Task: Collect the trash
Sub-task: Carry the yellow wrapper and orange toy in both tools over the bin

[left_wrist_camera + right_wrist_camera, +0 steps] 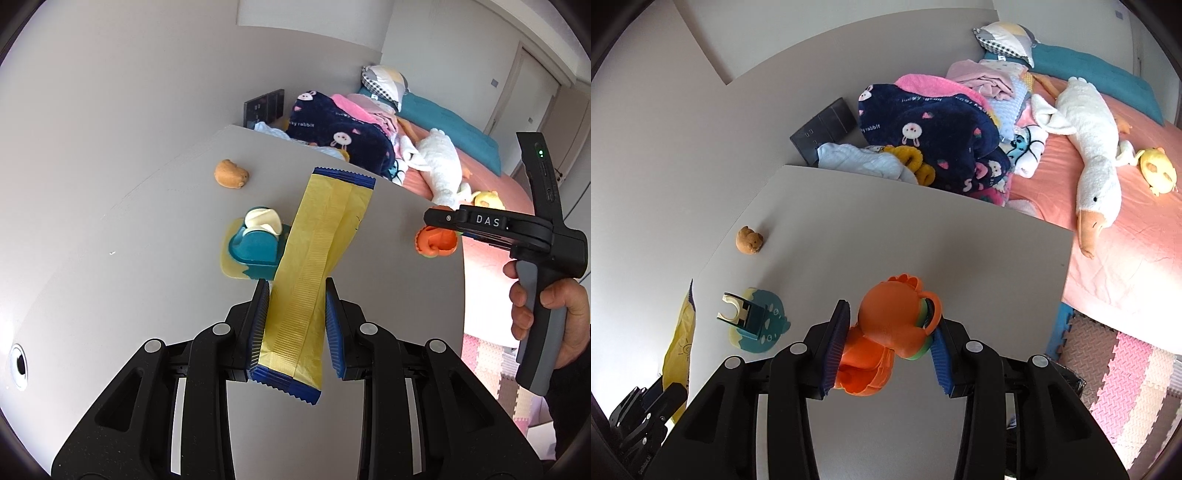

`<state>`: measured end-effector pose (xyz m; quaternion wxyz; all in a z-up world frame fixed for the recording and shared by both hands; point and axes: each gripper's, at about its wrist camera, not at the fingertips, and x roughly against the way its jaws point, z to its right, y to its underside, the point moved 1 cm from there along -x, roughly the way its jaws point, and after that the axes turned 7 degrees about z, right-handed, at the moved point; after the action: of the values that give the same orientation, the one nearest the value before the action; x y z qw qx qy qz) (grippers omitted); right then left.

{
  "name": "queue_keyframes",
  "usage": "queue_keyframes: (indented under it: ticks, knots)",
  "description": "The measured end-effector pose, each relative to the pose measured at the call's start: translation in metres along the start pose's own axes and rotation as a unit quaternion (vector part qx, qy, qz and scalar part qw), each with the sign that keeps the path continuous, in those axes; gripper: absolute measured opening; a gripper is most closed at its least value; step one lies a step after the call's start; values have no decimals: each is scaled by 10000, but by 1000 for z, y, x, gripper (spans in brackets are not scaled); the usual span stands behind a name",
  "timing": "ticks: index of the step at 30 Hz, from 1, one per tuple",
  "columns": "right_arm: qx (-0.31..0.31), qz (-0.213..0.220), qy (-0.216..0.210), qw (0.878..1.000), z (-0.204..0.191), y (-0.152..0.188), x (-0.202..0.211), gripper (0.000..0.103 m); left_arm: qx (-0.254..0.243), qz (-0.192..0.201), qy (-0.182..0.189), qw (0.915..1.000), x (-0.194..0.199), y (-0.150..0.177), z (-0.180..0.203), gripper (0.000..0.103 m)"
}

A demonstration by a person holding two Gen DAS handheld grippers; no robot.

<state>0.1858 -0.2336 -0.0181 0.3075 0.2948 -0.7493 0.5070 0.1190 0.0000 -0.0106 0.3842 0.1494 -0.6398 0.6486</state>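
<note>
Left gripper (295, 325) clamped on a long yellow wrapper (321, 258) with blue serrated ends, pads pressing its lower third from both sides. Gripped low and held off the grey table (110, 221), so the long part stands up and leans to the far right, well clear of the other things. A sensible hold for a limp, empty packet: pinched flat across its width, no risk of sliding out.

Right gripper (886, 343) closed around an orange plastic toy (886, 325), the rounded body wedged between the blue pads, a ring-shaped handle poking out on the right side. Seen from the left wrist, the same gripper (441, 219) sits at the right edge of the table with the orange thing (437, 242) under its tip, a hand (546, 310) wrapped round the grip below. Probably lifted slightly, though contact with the table cannot be judged from here.

Left on the table: a small brown bear (231, 173) at the far left, and a teal holder (255, 247) on a yellowish mat, just beside and partly behind the wrapper. Beyond the far edge, a bed (1126, 240) piled with blankets and a white stuffed goose (1093, 147).

No bin visible in either view, so where the wrapper belongs cannot be told; both pieces judged picked up and ready for carrying away.
</note>
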Motion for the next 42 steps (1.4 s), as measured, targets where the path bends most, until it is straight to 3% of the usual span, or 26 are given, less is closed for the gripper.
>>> queue_keyframes:
  ticks: [18, 42]
  knots:
    - [-49, 480, 195, 9986, 54, 23, 110, 43, -581, -90, 563, 9967, 7, 10, 86, 29]
    - [-591, 788, 711, 9926, 149, 59, 187, 43, -1490, -258, 1351, 9792, 14, 36, 207, 29]
